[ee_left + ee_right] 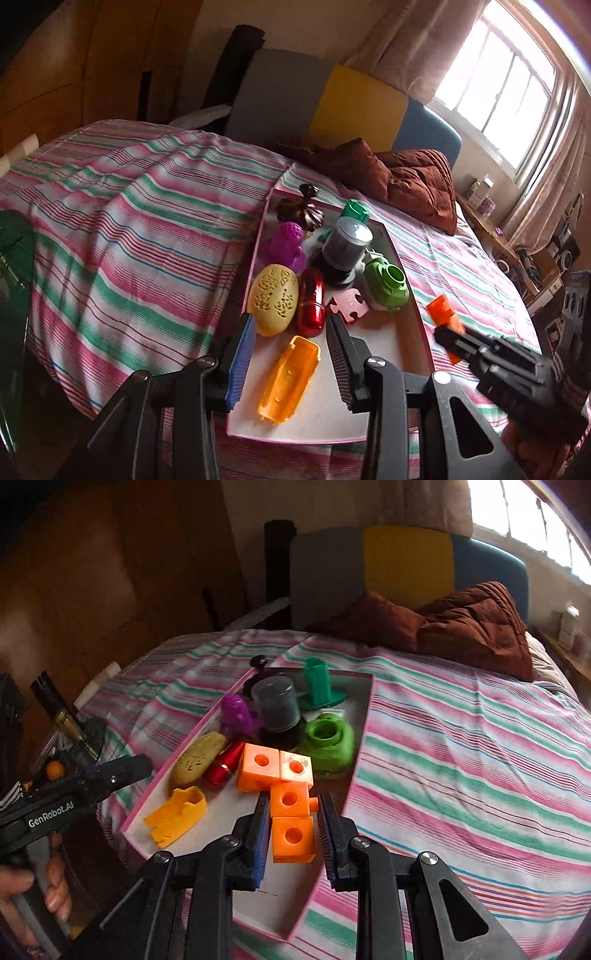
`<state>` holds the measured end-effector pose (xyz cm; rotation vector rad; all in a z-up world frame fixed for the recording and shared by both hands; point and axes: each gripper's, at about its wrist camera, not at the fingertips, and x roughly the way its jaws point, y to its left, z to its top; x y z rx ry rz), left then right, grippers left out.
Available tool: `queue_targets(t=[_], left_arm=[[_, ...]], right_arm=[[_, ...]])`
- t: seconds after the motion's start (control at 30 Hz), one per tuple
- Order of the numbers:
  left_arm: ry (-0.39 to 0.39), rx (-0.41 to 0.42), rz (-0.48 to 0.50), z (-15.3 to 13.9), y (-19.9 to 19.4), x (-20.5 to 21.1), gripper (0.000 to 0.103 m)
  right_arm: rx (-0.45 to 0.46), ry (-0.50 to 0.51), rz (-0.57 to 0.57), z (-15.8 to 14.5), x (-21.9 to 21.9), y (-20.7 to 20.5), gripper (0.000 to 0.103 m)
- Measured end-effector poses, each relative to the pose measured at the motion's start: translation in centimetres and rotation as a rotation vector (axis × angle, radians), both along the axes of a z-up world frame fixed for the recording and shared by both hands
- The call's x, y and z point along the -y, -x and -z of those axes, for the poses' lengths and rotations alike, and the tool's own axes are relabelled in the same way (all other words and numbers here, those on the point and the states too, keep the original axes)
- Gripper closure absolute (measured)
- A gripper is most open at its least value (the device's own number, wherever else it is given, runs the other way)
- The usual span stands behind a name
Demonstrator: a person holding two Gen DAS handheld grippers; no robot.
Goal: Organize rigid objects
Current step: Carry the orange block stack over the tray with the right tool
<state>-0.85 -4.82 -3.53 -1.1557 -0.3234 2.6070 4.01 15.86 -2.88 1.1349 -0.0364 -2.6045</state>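
A pink-rimmed white tray lies on the striped bed and holds several rigid toys: a yellow egg, a red capsule, an orange shell, a pink puzzle piece, a green camera-like block, a grey jar and a purple piece. My left gripper is open above the tray's near end, empty. My right gripper is shut on an orange block chain held over the tray. It shows in the left wrist view at the tray's right edge.
A brown quilt lies at the bed's head before a grey, yellow and blue headboard. A window is at the right, with a cluttered sill and shelf. The striped sheet spreads around the tray.
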Motion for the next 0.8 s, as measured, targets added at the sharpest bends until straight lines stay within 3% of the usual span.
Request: queue_targets(t=[0.37,0.8], left_arm=[[-0.025,0.000,-0.040,-0.5,0.6,1.5,0.063],[-0.024,0.002,-0.044,-0.4,0.6,1.5,0.063]], right_arm=[[0.136,-0.103,-0.025,3.5,4.7,1.6,0.078],[0.139,-0.129,-0.011,4.1,5.8,1.9,0.078]])
